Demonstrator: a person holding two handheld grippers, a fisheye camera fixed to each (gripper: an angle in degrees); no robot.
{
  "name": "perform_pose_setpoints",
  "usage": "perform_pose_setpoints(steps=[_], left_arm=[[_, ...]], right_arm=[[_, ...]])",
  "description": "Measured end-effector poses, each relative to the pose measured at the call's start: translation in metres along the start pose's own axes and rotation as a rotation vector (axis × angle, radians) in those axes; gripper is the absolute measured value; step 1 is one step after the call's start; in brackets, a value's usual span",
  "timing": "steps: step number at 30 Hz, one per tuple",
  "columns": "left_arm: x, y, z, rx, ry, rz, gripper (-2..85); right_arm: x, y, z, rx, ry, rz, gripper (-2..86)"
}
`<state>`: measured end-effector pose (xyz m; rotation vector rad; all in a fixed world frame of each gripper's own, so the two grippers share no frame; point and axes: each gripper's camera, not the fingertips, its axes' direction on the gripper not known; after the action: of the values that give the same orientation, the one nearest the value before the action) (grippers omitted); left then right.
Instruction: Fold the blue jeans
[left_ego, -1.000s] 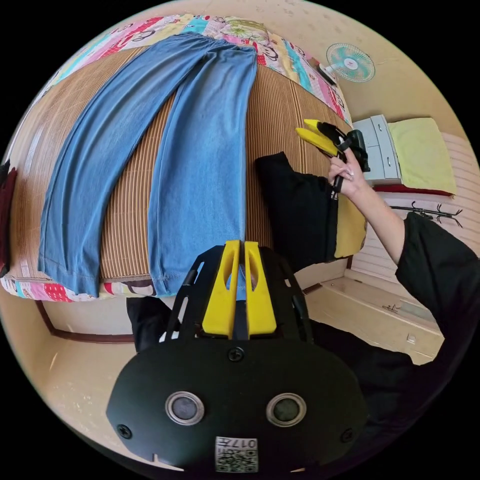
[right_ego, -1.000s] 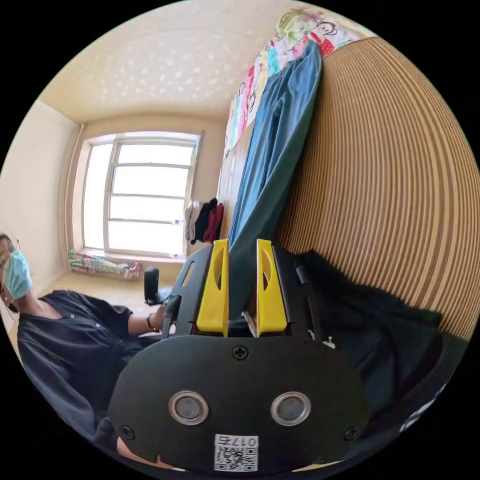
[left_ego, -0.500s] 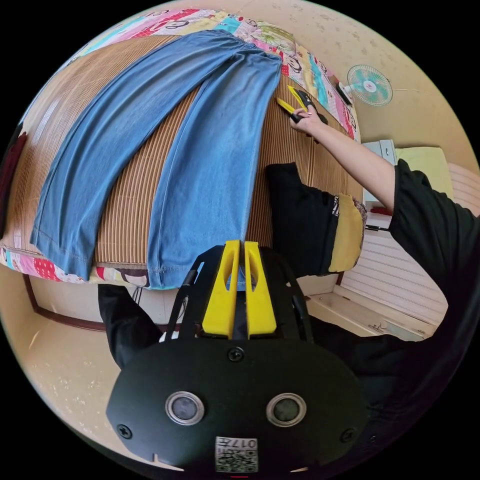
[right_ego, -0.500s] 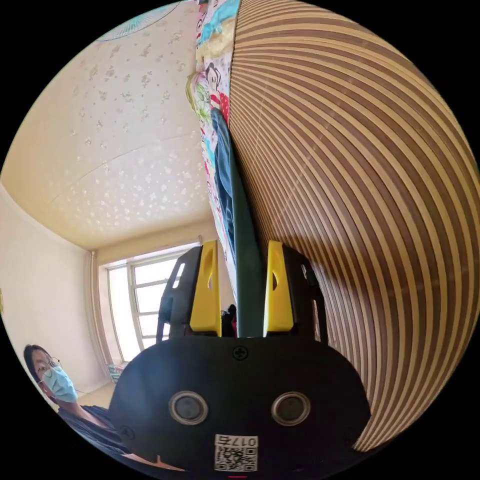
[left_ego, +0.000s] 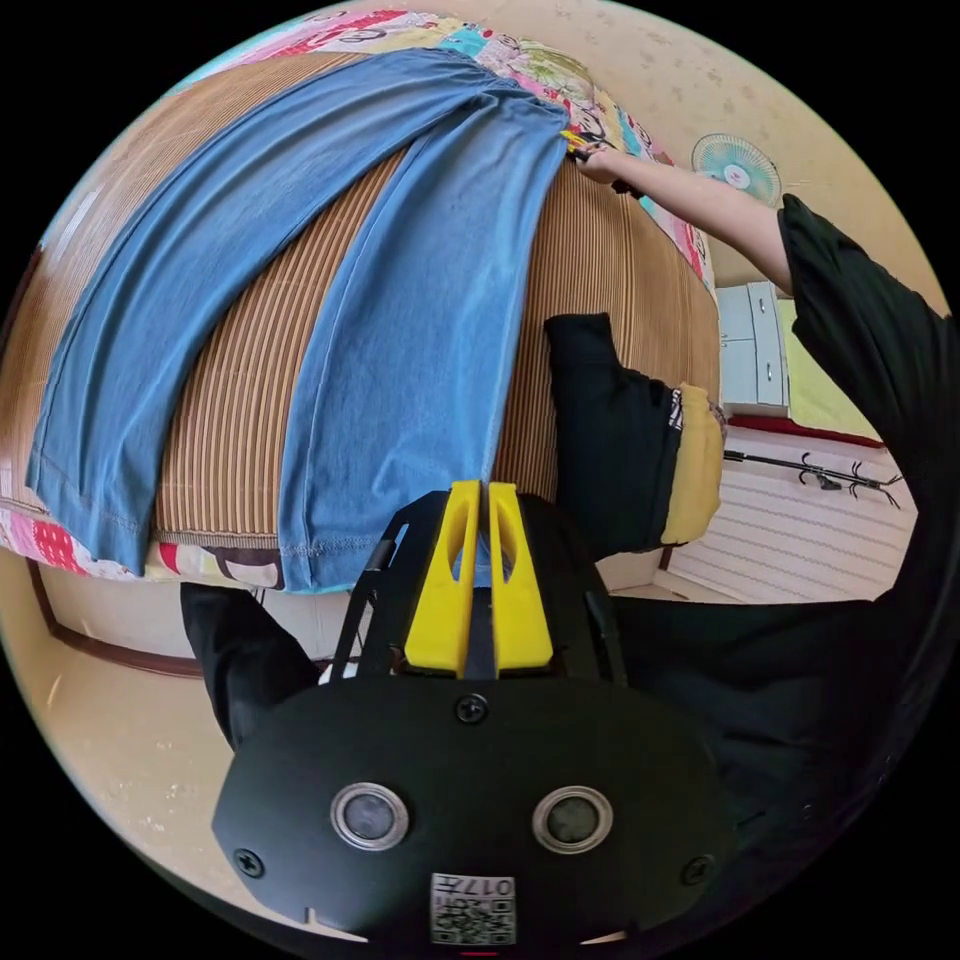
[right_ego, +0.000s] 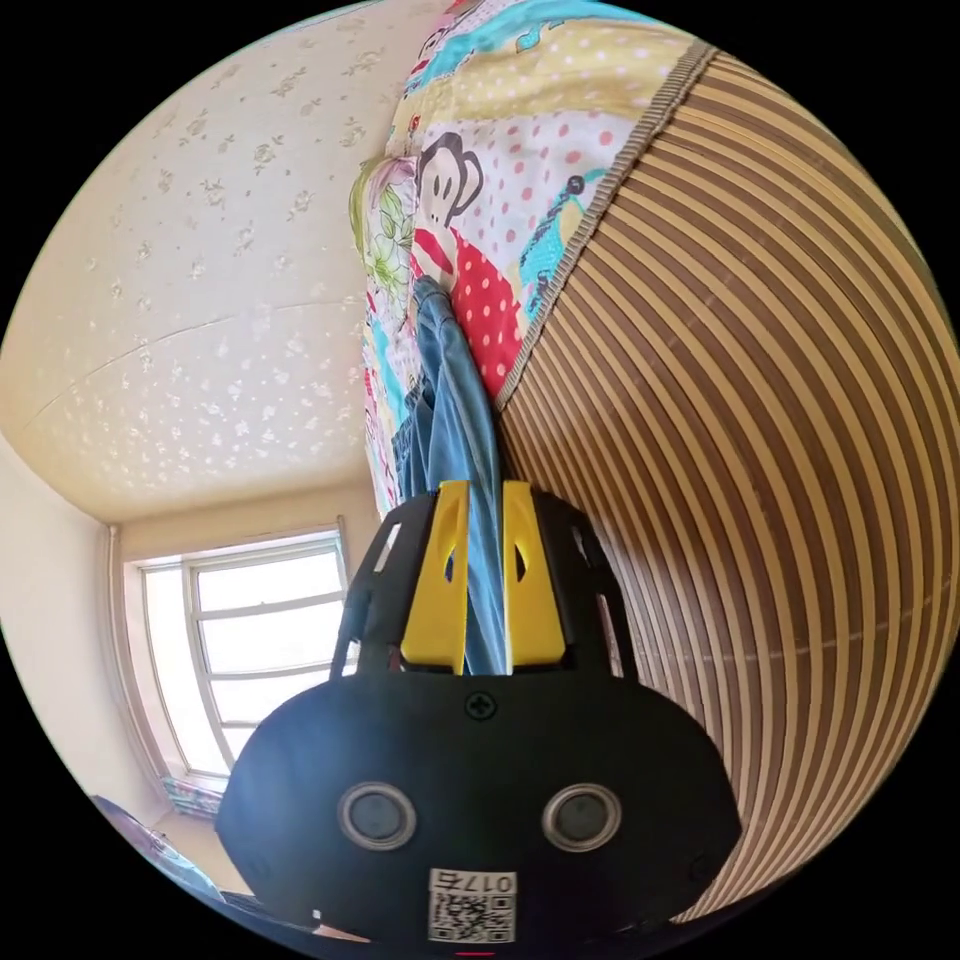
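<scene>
The blue jeans (left_ego: 400, 300) lie flat on a striped bamboo mat (left_ego: 590, 280), legs spread apart, hems hanging over the near bed edge. My left gripper (left_ego: 483, 495) is shut on the hem corner of the right-hand leg. At the far end a person's arm reaches to the waist, where my right gripper (left_ego: 578, 150) meets the denim. In the right gripper view the jeans' edge (right_ego: 455, 400) runs up between the yellow jaws of my right gripper (right_ego: 483, 495), which press on it from both sides, beside the mat (right_ego: 750, 450).
A black garment with a yellow part (left_ego: 610, 420) lies on the mat right of the jeans. A cartoon-print sheet (right_ego: 500, 200) covers the bed under the mat. A fan (left_ego: 735, 170), a grey cabinet (left_ego: 745, 350) and a window (right_ego: 260, 640) stand around the bed.
The right gripper has travelled along the mat to the jeans' waist and its jaws have narrowed onto the denim. The left gripper keeps its hold on the hem.
</scene>
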<state>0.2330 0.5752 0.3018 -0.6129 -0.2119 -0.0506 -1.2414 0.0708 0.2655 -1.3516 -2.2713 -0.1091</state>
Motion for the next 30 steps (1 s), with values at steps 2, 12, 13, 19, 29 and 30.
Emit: perform_pose_setpoints(steps=[2, 12, 13, 19, 29, 30], left_arm=[[-0.008, 0.006, -0.015, 0.020, 0.026, 0.012, 0.0], [-0.066, 0.037, -0.093, 0.080, 0.199, 0.079, -0.4], [-0.072, 0.041, -0.109, 0.084, 0.194, 0.095, -0.5], [-0.135, 0.060, -0.203, 0.132, 0.440, 0.042, -0.6], [-0.344, 0.030, -0.341, 0.303, 0.638, -0.102, -0.8], [-0.353, 0.025, -0.344, 0.303, 0.600, -0.106, -0.8]], right_arm=[[0.000, 0.000, 0.009, 0.027, -0.006, -0.008, 3.7], [-0.125, 0.080, 0.064, 0.276, 0.582, -0.428, 1.1], [-0.154, 0.100, 0.085, 0.292, 0.668, -0.538, 1.0], [-0.262, 0.200, 0.216, 0.355, 0.892, -0.973, 0.8], [-0.304, 0.236, 0.456, 0.247, 1.022, -1.028, 1.1], [-0.296, 0.233, 0.482, 0.217, 1.056, -1.021, 1.3]])
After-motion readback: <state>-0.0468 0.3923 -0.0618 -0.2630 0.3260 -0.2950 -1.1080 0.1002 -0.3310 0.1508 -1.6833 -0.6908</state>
